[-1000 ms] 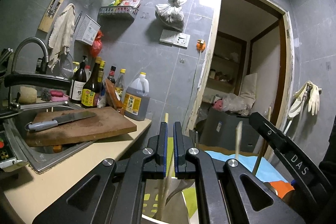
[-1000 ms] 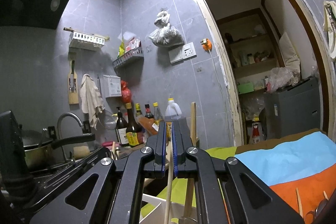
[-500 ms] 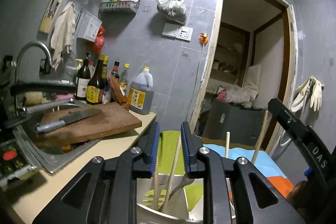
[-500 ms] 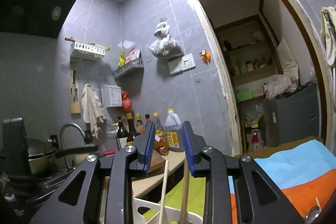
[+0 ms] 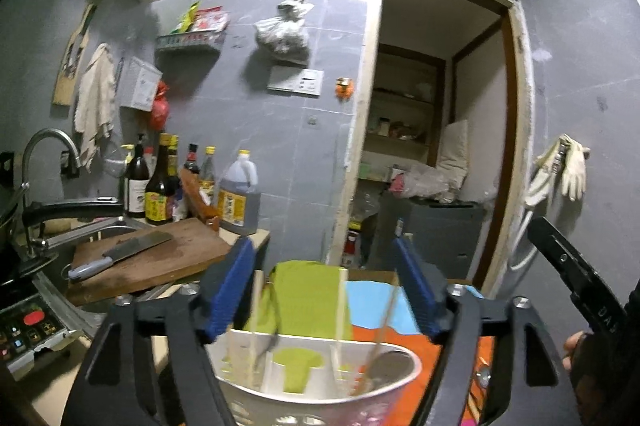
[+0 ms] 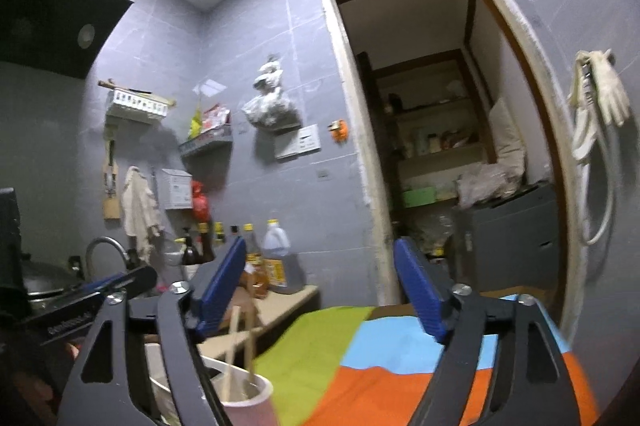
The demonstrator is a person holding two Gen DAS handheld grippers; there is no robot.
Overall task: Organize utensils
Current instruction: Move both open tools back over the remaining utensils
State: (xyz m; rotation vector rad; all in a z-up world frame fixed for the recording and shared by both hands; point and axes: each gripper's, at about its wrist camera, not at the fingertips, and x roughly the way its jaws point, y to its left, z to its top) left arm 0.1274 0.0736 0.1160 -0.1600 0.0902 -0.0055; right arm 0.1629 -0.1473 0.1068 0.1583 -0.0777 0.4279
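A: What does the left wrist view show?
B: The left gripper (image 5: pixel 325 282) has its jaws opening wide, nothing pressed between the pads. Just below it stands a white utensil holder (image 5: pixel 320 382) with chopsticks (image 5: pixel 340 310) and a metal spoon (image 5: pixel 386 366) upright inside. To the left, a cleaver (image 5: pixel 120 252) lies on a wooden cutting board (image 5: pixel 168 258) over the sink, with sauce bottles (image 5: pixel 160 186) behind. Part of the right gripper (image 5: pixel 576 282) pokes in at the right edge.

A: And the right wrist view?
B: The right gripper (image 6: pixel 320 286) is also opening, jaws wide and bare. Only here a pink cup (image 6: pixel 250 402) shows, lower left, holding two chopsticks (image 6: pixel 240 346). A green, blue and orange cloth (image 6: pixel 380 358) covers the table. Grey tiled walls and an open doorway (image 6: pixel 440 146) stand behind.
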